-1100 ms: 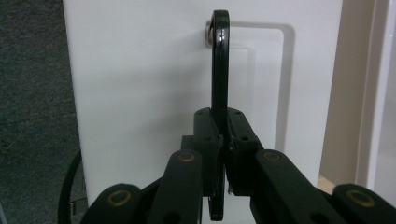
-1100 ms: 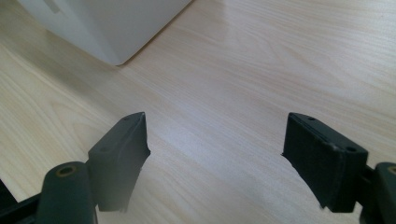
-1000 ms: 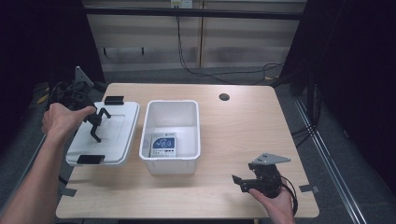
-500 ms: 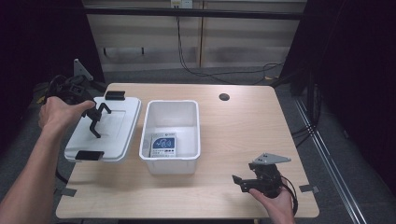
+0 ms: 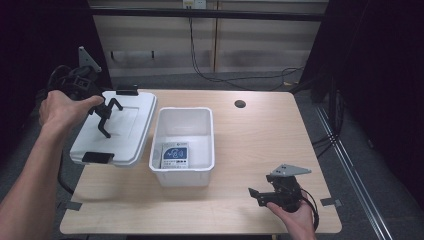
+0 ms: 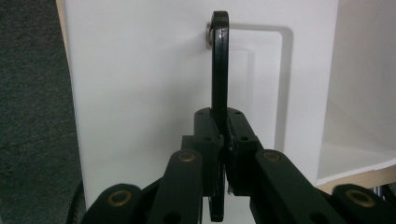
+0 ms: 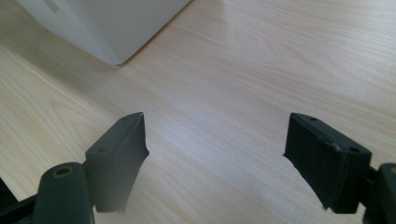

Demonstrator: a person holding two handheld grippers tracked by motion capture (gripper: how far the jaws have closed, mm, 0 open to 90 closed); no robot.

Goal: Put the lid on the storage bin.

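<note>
Gripping a thin black handle [image 6: 220, 70], my left gripper [image 6: 223, 161] has its jaws closed tight on the handle's lower end. That handle stands up from the middle of a white lid [image 5: 116, 131], its top end pinned to the lid by a small metal rivet. From the high view, the left gripper [image 5: 106, 116] hangs over the lid at the left side of the table [image 5: 260, 135]. The lid sits tilted, its right edge leaning against the white bin [image 5: 183, 145] just beside it. Black latches show at the lid's far and near ends.

My right gripper [image 7: 215, 154] has its jaws spread wide with nothing between them, only bare wood below. It rests low at the near right of the table, well apart from the bin, held in my right hand [image 5: 292, 217].

Part of the lid's left edge is covered by my left hand [image 5: 65, 107], and the handle's bottom end is lost behind the jaws. Whether the lid's left edge touches the table, I cannot tell.

Inside the open bin lies one flat white and blue packet [image 5: 174, 156]; its print is too small to read.
</note>
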